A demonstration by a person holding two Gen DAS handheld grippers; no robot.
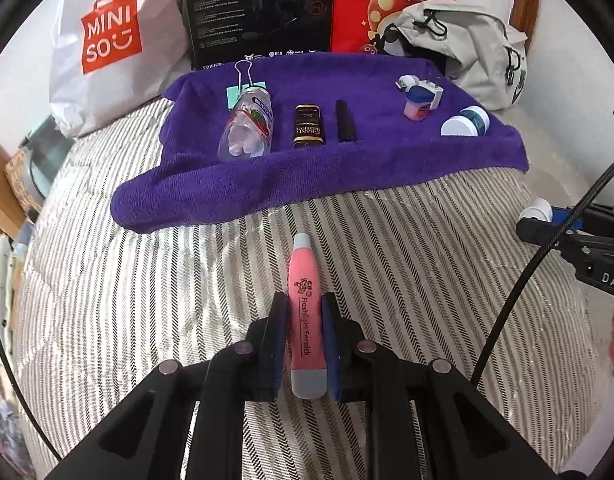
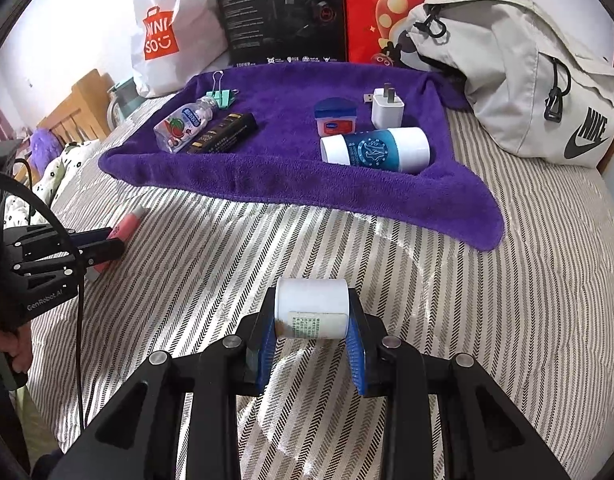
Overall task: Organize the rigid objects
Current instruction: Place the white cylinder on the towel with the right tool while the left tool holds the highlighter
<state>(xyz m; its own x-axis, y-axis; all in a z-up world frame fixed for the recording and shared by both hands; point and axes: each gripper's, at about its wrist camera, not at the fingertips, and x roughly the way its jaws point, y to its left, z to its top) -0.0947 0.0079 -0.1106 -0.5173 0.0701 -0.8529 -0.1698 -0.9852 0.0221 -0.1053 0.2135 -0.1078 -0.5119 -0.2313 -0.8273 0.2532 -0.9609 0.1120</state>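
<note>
Earpick (image 1: 305,312), pink with grey ends, is clamped between the blue pads of the left hand-held gripper (image 1: 305,312) and held over the striped bed cover (image 1: 147,280), its tip pointing toward the purple towel (image 1: 267,184). A white jar (image 2: 311,314) is clamped on its side in the right hand-held gripper (image 2: 311,320), also above the bed cover and short of the towel's near edge.

On the towel, two groups are laid out. At the left, a clear bottle (image 2: 183,126) with a fruit label lies just beside a dark gold-printed tube (image 2: 223,134), and a teal binder clip (image 2: 221,94) sits behind them; in the left wrist view a slim black stick (image 1: 345,122) is seen beside the tube. At the right, a blue-and-white can (image 2: 377,150) lies on its side, with a blue-lidded Vaseline tub (image 2: 335,118) and a white charger (image 2: 387,110) just behind it.

Behind the towel stand a Miniso bag (image 1: 107,36), a black box (image 1: 259,12) and a red package (image 1: 387,0); a grey Nike bag (image 2: 527,80) rests at the right.
</note>
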